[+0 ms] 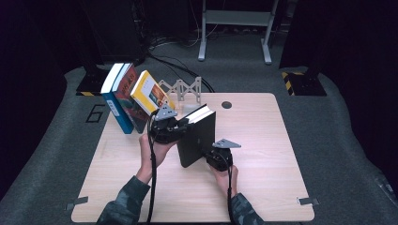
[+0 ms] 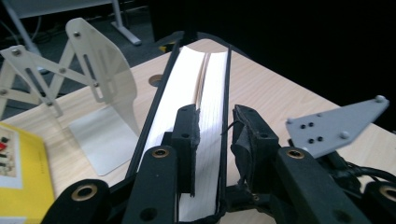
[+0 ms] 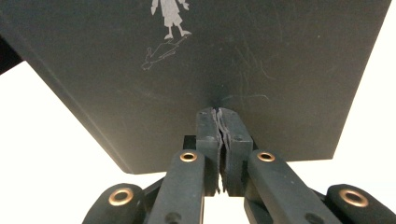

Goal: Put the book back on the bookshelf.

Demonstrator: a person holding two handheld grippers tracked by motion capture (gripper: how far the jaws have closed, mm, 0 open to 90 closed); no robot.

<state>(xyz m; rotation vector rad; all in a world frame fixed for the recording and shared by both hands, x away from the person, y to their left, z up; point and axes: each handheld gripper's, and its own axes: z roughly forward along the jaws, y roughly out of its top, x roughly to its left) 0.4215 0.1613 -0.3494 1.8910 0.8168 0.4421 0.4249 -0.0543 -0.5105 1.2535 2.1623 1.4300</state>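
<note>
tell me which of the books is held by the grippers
The black book, standing upright at the table's middle. The blue, red and yellow books lean together at the back left, untouched.

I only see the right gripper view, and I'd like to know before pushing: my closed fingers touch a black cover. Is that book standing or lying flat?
Observer: The black book is standing upright on the table, as the high view shows.
Operator: Is anything else holding it?
Observer: Yes, the left gripper grips its page edge, with the cover and some pages between its fingers.
Operator: What's beyond it?
Observer: A white metal bookend stands just past it, and a yellow book leans at the left with two others.
</note>
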